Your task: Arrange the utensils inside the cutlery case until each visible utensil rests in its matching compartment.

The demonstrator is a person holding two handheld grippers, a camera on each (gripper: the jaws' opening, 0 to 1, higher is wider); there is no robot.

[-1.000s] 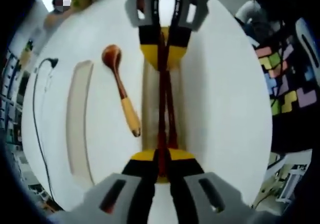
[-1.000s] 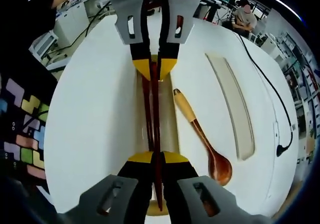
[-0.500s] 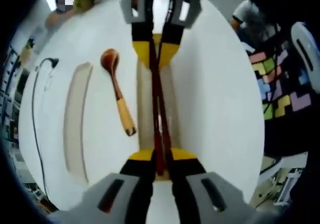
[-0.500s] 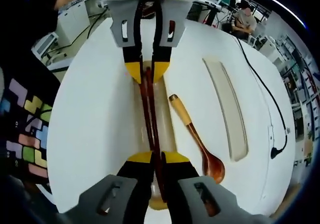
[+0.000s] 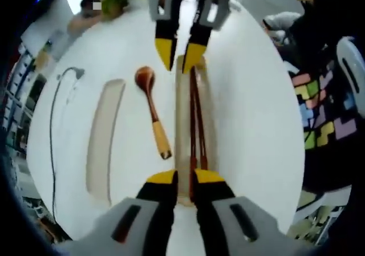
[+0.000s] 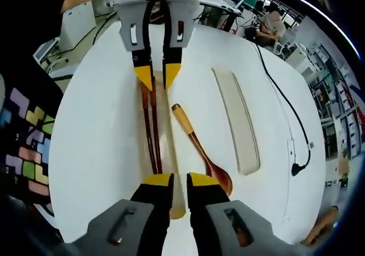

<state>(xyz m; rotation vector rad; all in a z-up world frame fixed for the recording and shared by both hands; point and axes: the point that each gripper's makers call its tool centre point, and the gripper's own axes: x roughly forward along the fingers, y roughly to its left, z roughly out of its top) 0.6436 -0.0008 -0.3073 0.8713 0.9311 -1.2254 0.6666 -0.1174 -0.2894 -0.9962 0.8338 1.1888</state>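
Observation:
Two dark red chopsticks (image 5: 197,125) (image 6: 151,128) lie side by side in the long middle compartment (image 5: 183,102) (image 6: 165,153) of the white cutlery case (image 5: 251,125) (image 6: 97,130). A wooden spoon (image 5: 153,105) (image 6: 199,150) with a pale handle rests aslant on the white surface between that compartment and a second, empty one (image 5: 105,139) (image 6: 235,119). My left gripper (image 5: 183,179) (image 6: 157,76) hangs open over one end of the chopsticks. At the other end my right gripper (image 6: 179,180) (image 5: 179,55) stands open too. Neither holds anything.
A black cable (image 5: 54,113) (image 6: 285,113) runs along the case's outer side. A person's patterned sleeve (image 5: 325,102) (image 6: 25,147) lies past the opposite edge. Benches and seated people fill the background.
Both grippers have let go of the chopsticks and drawn back from them. The chopsticks now lie in the middle compartment. The spoon has not moved.

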